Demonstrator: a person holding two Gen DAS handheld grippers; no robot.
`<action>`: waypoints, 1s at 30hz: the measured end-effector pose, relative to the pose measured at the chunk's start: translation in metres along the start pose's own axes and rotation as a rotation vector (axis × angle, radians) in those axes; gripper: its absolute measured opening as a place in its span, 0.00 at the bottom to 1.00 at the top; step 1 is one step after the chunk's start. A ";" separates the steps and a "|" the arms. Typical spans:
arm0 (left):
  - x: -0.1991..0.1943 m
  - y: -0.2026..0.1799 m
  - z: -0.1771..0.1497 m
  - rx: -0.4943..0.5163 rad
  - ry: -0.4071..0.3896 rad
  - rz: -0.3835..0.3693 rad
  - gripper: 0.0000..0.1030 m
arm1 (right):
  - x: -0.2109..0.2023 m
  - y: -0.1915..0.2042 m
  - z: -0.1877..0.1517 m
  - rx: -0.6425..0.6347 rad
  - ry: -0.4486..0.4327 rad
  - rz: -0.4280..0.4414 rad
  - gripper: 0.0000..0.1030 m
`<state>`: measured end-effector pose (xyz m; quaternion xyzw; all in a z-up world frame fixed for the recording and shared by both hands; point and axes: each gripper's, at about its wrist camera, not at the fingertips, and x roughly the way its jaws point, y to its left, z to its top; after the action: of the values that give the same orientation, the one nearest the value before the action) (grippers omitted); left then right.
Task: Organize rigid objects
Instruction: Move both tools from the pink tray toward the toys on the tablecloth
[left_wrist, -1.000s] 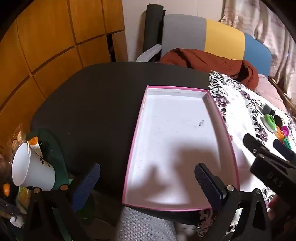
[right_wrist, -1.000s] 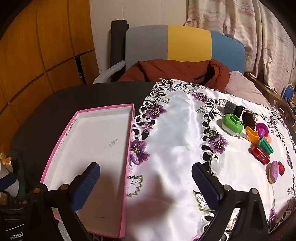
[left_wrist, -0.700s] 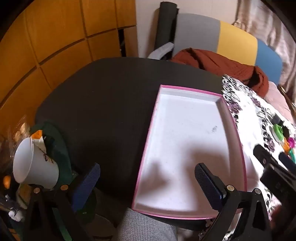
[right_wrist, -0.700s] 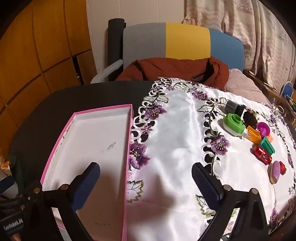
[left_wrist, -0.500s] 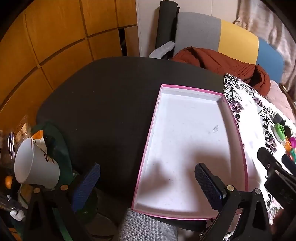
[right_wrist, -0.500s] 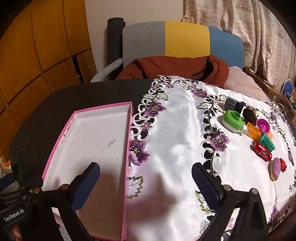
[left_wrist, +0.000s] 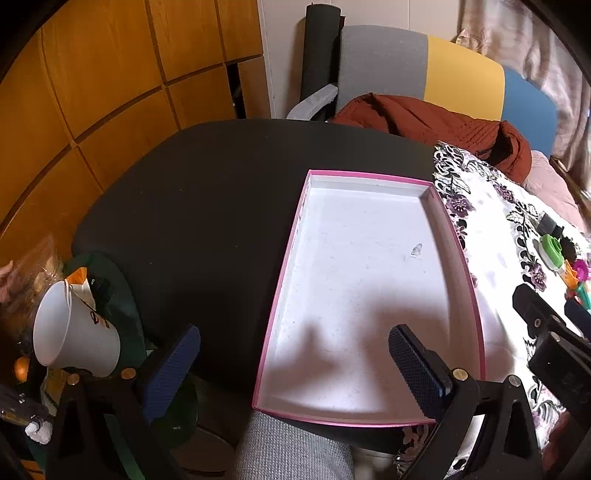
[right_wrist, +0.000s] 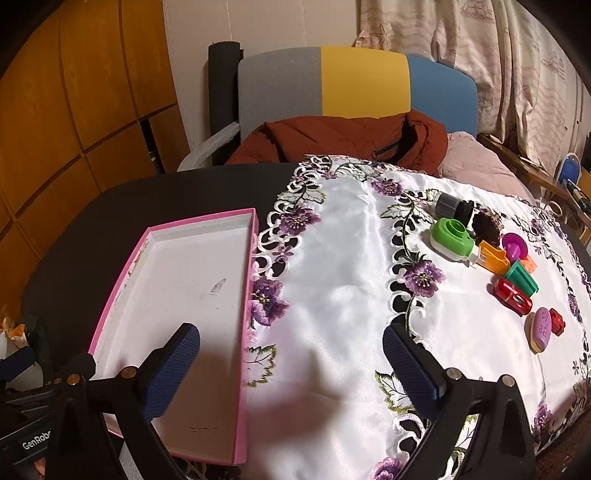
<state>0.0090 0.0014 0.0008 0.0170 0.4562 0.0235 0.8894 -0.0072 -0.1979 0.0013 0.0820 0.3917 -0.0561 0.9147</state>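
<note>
An empty pink-rimmed white tray lies on the black table; it also shows in the right wrist view. Several small plastic objects sit in a cluster on the white embroidered cloth at the right: a green and white piece, a black cylinder, an orange piece, a magenta piece, a red piece and a pink oval. My left gripper is open and empty over the tray's near end. My right gripper is open and empty above the cloth's near edge.
A white paper cup lies tilted on clutter at the table's left edge. A chair with a rust-coloured jacket stands behind the table. Wooden panels line the left wall. The right gripper's body shows in the left wrist view.
The left gripper has drifted left and lifted slightly, so the tray sits further right in its view. The right gripper has barely moved. Both stay open.
</note>
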 end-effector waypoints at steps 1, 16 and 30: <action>0.000 0.001 0.000 -0.004 -0.003 -0.002 1.00 | 0.000 0.001 0.000 -0.004 -0.003 0.001 0.99; -0.002 0.008 0.001 -0.016 0.008 -0.045 1.00 | 0.011 0.015 -0.001 -0.023 0.030 0.012 0.98; 0.015 -0.014 -0.004 -0.011 0.102 -0.159 1.00 | -0.006 -0.021 -0.003 0.018 -0.007 -0.049 0.98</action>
<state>0.0147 -0.0113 -0.0140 -0.0252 0.5009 -0.0438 0.8640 -0.0167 -0.2180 0.0015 0.0806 0.3899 -0.0824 0.9136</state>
